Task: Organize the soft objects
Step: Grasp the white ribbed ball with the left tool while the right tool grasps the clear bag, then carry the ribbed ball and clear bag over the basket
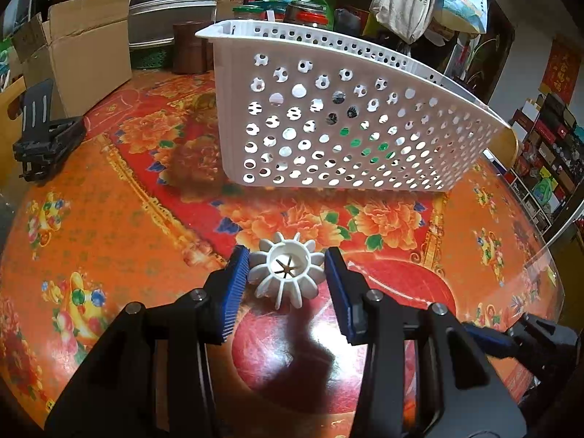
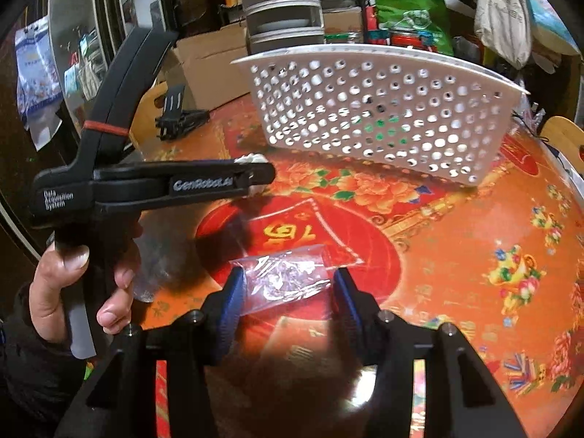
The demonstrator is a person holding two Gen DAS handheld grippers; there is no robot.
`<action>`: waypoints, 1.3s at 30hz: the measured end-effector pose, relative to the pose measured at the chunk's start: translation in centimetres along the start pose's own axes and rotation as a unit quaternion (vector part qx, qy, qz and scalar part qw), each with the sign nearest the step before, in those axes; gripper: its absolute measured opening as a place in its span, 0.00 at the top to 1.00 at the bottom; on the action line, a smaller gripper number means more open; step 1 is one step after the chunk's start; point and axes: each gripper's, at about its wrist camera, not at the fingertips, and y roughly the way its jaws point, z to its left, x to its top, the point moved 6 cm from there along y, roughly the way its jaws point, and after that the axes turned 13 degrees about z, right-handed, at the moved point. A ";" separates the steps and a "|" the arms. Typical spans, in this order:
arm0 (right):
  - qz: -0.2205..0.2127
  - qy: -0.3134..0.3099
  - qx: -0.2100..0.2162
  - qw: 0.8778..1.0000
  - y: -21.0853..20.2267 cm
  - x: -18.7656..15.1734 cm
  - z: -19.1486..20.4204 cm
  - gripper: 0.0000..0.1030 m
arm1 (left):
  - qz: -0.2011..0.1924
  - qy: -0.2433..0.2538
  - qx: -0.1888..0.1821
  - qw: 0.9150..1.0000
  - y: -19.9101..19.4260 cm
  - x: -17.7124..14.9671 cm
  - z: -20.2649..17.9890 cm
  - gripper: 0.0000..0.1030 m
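A white ribbed soft ring toy (image 1: pixel 288 273) lies on the red floral tablecloth (image 1: pixel 109 219), between the blue pads of my left gripper (image 1: pixel 288 277), which is open around it with small gaps on both sides. In the right wrist view the left gripper (image 2: pixel 252 179) shows from the side, with the toy (image 2: pixel 252 158) peeking out at its tip. My right gripper (image 2: pixel 286 288) is open around a clear crinkled plastic bag (image 2: pixel 288 281) on the table. A white perforated basket (image 1: pixel 346 116) stands behind, also in the right wrist view (image 2: pixel 383 109).
A black folding stand (image 1: pixel 43 138) lies at the table's left edge. A cardboard box (image 1: pixel 80 47), dark wooden cups (image 1: pixel 189 47), jars and bags crowd the back. A wooden chair back (image 2: pixel 564 135) is at the right.
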 end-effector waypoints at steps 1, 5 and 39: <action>-0.003 0.002 -0.001 1.000 -0.4 -0.1 -0.2 0.52 | -0.003 0.001 0.000 1.000 -0.2 0.0 -0.1 0.61; -0.014 0.009 -0.006 1.000 -1.6 -0.4 -1.1 0.52 | -0.028 0.010 0.025 0.999 -1.4 -0.1 -0.7 0.61; -0.114 0.035 -0.050 0.992 -12.0 8.3 -6.8 0.52 | -0.105 0.068 0.033 0.992 -15.2 3.1 -8.2 0.61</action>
